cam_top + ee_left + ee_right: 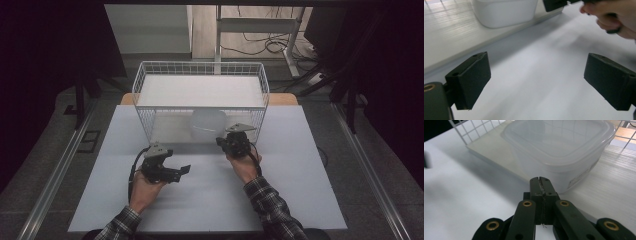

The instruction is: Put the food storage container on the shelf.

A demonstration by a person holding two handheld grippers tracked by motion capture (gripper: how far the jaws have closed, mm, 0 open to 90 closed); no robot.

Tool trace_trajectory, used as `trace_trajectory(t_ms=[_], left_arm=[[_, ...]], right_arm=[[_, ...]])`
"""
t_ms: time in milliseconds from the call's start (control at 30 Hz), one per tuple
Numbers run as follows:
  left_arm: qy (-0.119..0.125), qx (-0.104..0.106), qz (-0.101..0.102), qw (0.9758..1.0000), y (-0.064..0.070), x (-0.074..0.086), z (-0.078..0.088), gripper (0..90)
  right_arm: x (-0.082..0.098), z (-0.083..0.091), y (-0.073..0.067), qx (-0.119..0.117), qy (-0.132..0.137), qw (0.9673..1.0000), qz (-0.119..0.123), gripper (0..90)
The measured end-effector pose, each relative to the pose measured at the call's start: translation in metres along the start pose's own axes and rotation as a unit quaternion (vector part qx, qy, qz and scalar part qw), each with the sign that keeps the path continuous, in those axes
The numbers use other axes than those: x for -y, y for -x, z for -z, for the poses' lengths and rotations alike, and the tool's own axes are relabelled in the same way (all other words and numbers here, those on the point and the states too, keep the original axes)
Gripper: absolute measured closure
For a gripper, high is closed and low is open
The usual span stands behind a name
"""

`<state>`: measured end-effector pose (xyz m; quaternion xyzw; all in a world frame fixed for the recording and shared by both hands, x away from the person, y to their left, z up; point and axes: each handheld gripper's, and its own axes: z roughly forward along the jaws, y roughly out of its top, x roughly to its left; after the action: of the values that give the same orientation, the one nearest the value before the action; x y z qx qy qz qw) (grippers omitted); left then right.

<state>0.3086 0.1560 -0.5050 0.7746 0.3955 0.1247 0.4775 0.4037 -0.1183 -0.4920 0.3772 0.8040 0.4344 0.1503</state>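
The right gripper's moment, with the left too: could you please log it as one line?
right gripper: shut, empty, at plastic container | left gripper: open, empty, over table

White table [280, 200] bears wire basket [145, 85] (on its side).

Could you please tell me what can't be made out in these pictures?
- Tub contents: its cloudy lid hides them in the right gripper view; in the high view basket wires blur it.
- Tub label: print too small.
- Left gripper view: right hand blurred and cut by the edge.
- High view: left gripper small and dark; right gripper too.
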Motion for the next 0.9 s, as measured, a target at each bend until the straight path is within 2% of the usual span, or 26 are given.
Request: trace_trajectory(t_ms=[67,133,367,467,667,900], left_arm=[[0.004,-0.003,0.002,1.0000,0.003,0.005,0.007,6.7],[0.014,0.004,0.019,0.9997,0.004,0.012,0.017,6.6],[0.018,0.003,0.035,0.9992,0.000,0.019,0.024,6.7],[0.012,-0.001,0.034,0.9993,0.000,0.021,0.022,6.6],[-0.006,-0.014,0.016,0.9998,0.002,0.023,0.017,5.9],[-0.006,-0.016,0.015,0.9997,0.002,0.023,0.017,5.6]], right_arm=[[-0.001,-0.004,0.004,0.005,-0.001,1.0000,-0.006,89.4],[-0.002,-0.008,0.008,0.007,-0.002,0.9999,-0.011,89.4],[-0.004,-0.016,0.020,0.013,0.000,0.9996,-0.025,89.4],[-0.004,-0.020,0.023,0.016,-0.001,0.9995,-0.027,89.3],[-0.008,-0.028,0.027,0.021,-0.001,0.9993,-0.030,89.4],[-0.011,-0.034,0.028,0.034,0.004,0.9991,-0.026,89.4]])
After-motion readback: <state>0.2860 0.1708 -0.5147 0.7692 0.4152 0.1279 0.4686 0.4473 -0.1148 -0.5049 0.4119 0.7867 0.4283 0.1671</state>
